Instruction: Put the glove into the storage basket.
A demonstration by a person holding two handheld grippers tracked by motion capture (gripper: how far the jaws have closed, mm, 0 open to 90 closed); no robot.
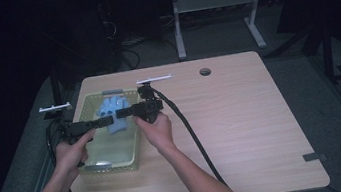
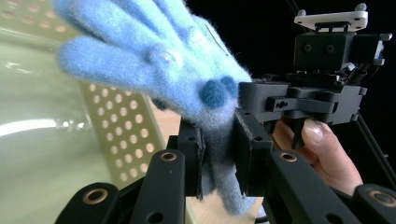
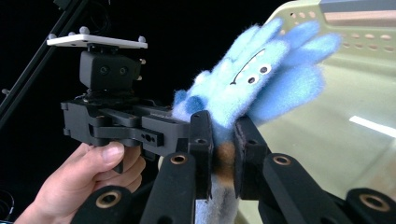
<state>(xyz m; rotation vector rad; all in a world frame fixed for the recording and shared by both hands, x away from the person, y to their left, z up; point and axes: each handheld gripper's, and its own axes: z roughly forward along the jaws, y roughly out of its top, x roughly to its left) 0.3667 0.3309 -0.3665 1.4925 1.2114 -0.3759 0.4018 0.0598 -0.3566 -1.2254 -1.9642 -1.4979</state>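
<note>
blue fuzzy glove (image 2: 159,60) pinched between both the left hand-held gripper (image 2: 219,154) and right hand-held gripper (image 3: 224,154), fingers fanned beyond their tips, likely lifting it from the basket (image 1: 90,103).

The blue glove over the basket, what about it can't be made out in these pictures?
- Cuff end: in the left gripper view the glove runs off the bottom edge between the left gripper pads; likewise in the right gripper view, behind the right gripper.
- Face print: too small in the high view.
- Whether it is one glove or a pair: cannot tell.
- Basket floor under it: hidden by glove and grippers in the high view.
</note>
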